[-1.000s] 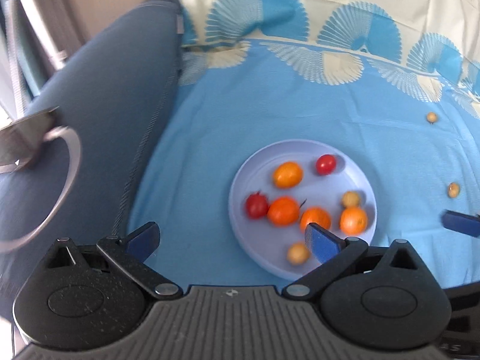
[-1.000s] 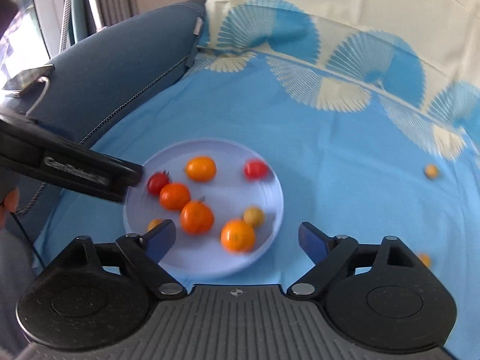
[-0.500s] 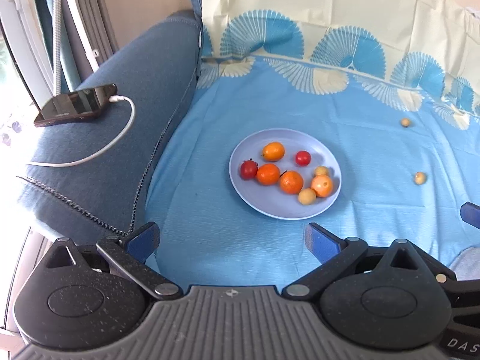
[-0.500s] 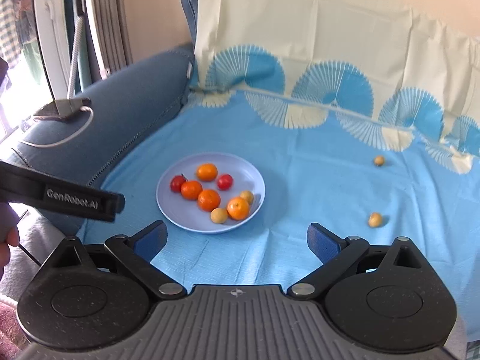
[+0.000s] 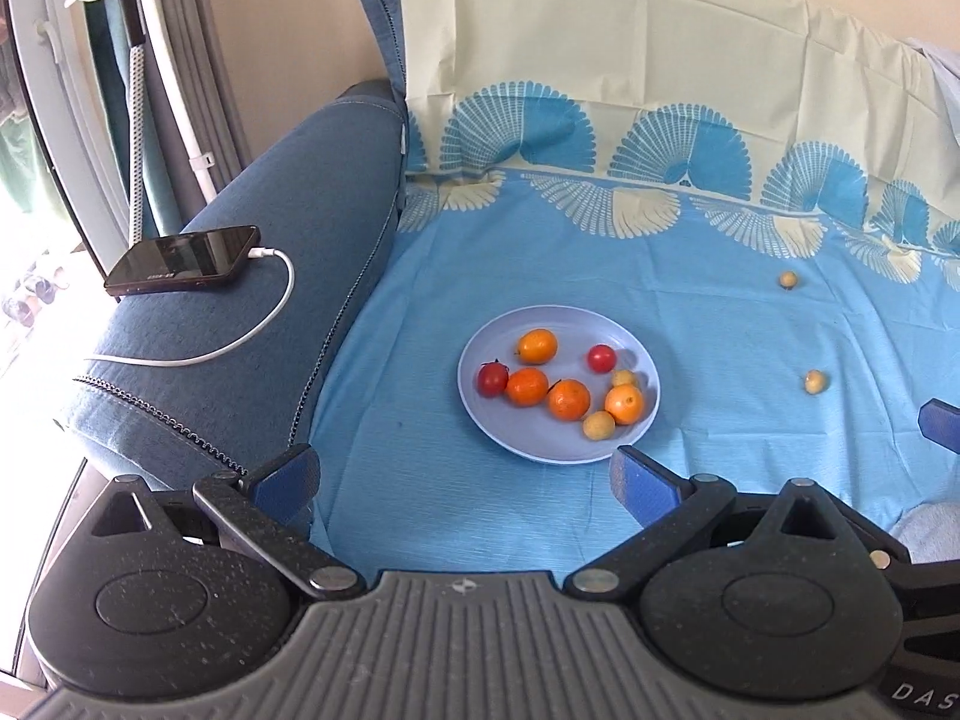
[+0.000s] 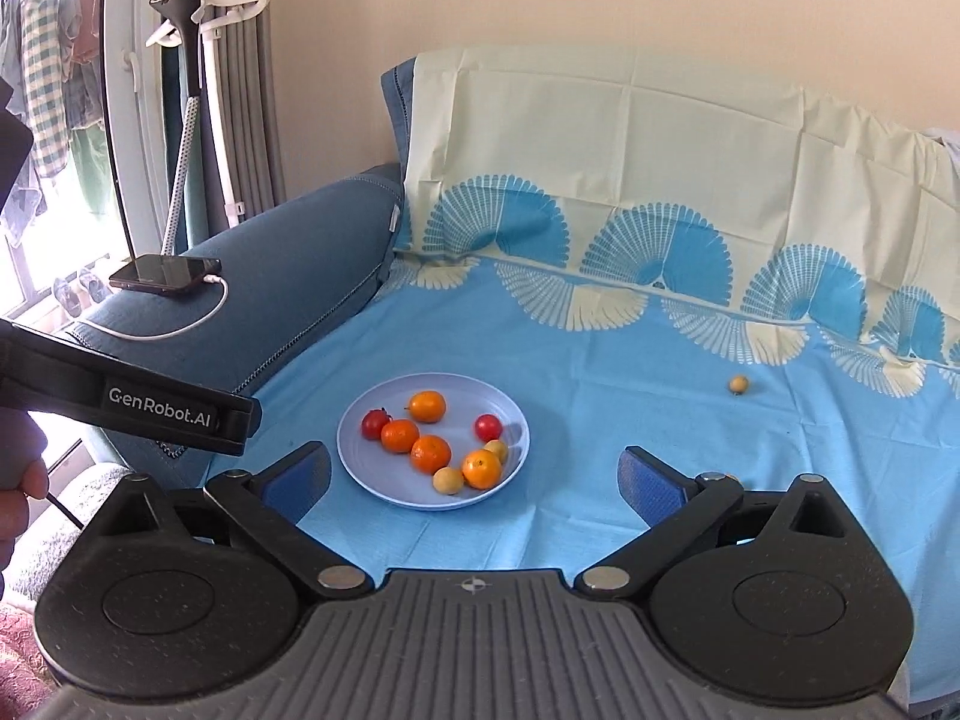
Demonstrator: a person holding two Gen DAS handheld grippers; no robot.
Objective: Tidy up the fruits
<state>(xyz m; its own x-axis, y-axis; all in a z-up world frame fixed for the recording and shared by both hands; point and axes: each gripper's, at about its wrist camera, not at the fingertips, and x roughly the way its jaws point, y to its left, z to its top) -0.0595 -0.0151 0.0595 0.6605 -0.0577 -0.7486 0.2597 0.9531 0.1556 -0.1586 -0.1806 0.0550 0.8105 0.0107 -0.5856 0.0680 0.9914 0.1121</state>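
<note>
A pale blue plate (image 5: pixel 540 441) sits on the blue patterned sheet and holds several orange fruits (image 5: pixel 567 399), two red tomatoes (image 5: pixel 600 357) and two small yellow fruits (image 5: pixel 599 425). Two more small yellow fruits (image 5: pixel 788 279) (image 5: pixel 815 382) lie loose on the sheet to its right. My left gripper (image 5: pixel 462 477) hangs open and empty, back from the plate's near edge. My right gripper (image 6: pixel 474 474) is also open and empty in front of the plate (image 6: pixel 372 468). Only the farther loose fruit (image 6: pixel 738 384) shows in the right wrist view.
A dark blue sofa armrest (image 5: pixel 240 372) borders the sheet on the left, with a phone (image 5: pixel 183 261) and its white cable (image 5: pixel 240 345) on it. A garment steamer pole (image 6: pixel 186 90) stands by the window. The left gripper's black body (image 6: pixel 150 414) and a hand (image 6: pixel 18 498) cross the right view.
Both grippers have pulled back and up from the plate, which now looks smaller and farther. The right jaws have widened a little. The fruits have not moved.
</note>
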